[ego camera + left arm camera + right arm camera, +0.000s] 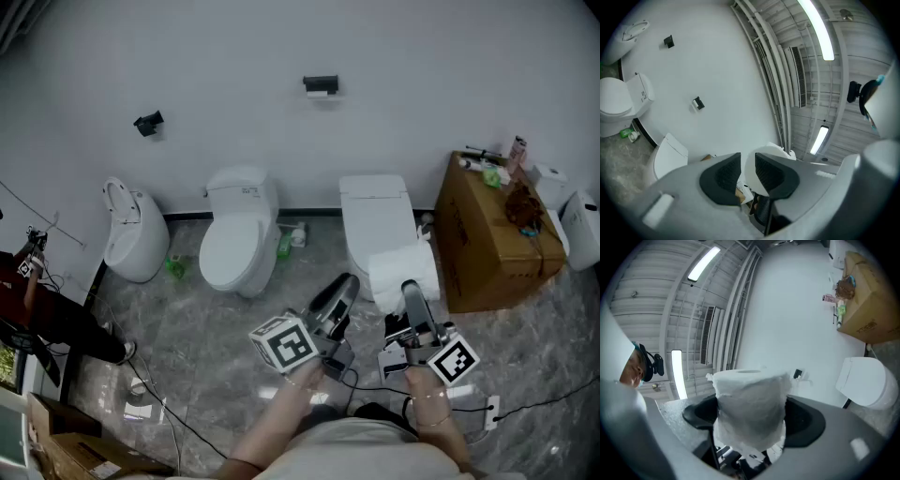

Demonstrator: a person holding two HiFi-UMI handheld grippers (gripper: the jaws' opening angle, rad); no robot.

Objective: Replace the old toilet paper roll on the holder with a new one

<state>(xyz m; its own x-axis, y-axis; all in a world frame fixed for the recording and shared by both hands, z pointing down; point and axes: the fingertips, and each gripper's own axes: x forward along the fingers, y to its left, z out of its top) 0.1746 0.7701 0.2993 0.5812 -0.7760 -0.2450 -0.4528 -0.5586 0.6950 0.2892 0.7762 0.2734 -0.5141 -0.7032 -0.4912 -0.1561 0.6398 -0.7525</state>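
My right gripper (411, 292) is shut on a white toilet paper roll (401, 268), held above the right-hand toilet (373, 214). In the right gripper view the roll (749, 401) stands upright between the dark pads, its outer sheets ragged, and fills my right gripper (750, 417). My left gripper (339, 287) hangs just left of it with nothing in it. Its jaws (747, 171) stand a narrow gap apart, with the roll (774, 148) visible behind them. The black paper holder (321, 85) sits high on the white wall, far ahead, with something white under it.
A second toilet (236, 246) and a white urinal-like bowl (128, 232) stand to the left. A cardboard box (492, 234) with small items on top is at the right. Another black fixture (148, 123) is on the wall. Cables lie on the floor, and a person (52, 319) is at the left edge.
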